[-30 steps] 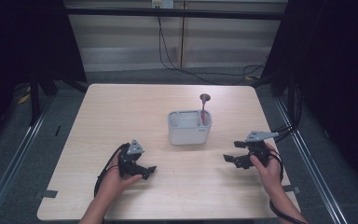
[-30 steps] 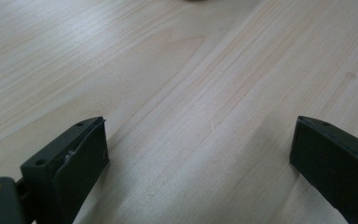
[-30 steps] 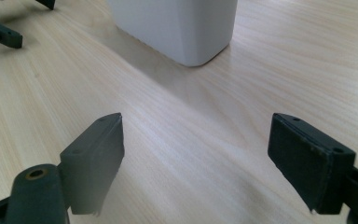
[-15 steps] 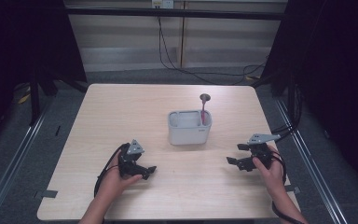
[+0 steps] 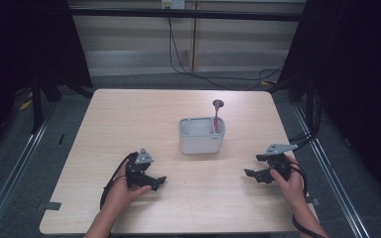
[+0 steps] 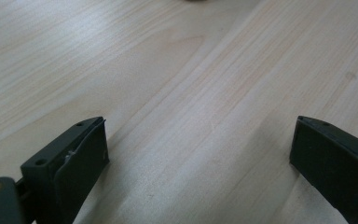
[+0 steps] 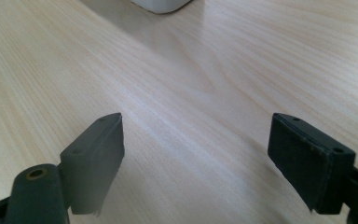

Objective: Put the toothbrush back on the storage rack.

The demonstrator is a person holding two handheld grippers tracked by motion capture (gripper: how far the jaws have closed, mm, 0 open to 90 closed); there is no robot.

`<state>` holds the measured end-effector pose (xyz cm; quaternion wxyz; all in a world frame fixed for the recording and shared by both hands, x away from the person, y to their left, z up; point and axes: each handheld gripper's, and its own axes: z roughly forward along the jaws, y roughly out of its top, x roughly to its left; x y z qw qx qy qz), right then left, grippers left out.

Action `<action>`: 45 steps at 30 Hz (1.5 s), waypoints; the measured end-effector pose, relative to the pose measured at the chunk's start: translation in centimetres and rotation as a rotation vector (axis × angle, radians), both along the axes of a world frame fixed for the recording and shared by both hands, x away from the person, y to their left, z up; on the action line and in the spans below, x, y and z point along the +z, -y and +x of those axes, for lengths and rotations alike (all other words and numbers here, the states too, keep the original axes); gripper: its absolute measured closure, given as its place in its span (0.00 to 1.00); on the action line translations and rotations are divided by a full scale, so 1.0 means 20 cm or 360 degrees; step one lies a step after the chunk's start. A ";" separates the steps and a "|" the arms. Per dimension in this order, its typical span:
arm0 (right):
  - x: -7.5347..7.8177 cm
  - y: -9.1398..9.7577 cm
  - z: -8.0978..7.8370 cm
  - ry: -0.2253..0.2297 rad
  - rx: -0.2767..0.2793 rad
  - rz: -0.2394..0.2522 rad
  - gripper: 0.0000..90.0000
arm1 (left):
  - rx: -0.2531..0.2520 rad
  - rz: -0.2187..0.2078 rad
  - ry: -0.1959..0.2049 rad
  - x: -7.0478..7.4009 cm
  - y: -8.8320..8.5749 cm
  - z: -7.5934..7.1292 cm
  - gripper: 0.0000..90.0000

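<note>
Left gripper sits low over the wooden table at the near left, held in the person's left hand. Its 2 black jaws stand spread wide with only bare wood grain between them, as the left gripper view confirms. A black cable loops from it toward the table's near edge.

At the table's centre stands a white rectangular container, upright and open at the top. A pink-handled utensil stands inside it at the right end, leaning slightly, with its dark rounded head rising above the rim. The container is well apart from both grippers, lying between them and farther from the person.

Right gripper sits low over the table at the near right, held in the right hand. Its 2 jaws are likewise spread wide and grip nothing. The right gripper view shows bare table between the jaws and a corner of the container at the top edge.
</note>
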<state>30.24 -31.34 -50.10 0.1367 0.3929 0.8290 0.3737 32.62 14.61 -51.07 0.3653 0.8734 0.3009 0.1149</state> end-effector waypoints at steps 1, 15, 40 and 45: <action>0.00 0.00 0.00 0.0001 -0.0001 0.0001 0.20 | 0.0000 0.0001 0.0000 0.00 0.00 0.00 0.04; -0.03 0.03 0.00 -0.0013 -0.0017 -0.0076 0.20 | 0.0002 -0.0001 -0.0001 0.00 0.00 0.00 0.04; -0.06 0.04 -0.01 0.0037 -0.0082 -0.0061 0.16 | 0.0000 0.0000 0.0000 0.00 0.00 0.00 0.04; -0.06 0.04 -0.01 0.0032 -0.0102 -0.0061 0.16 | 0.0001 0.0000 -0.0001 0.00 0.00 0.00 0.04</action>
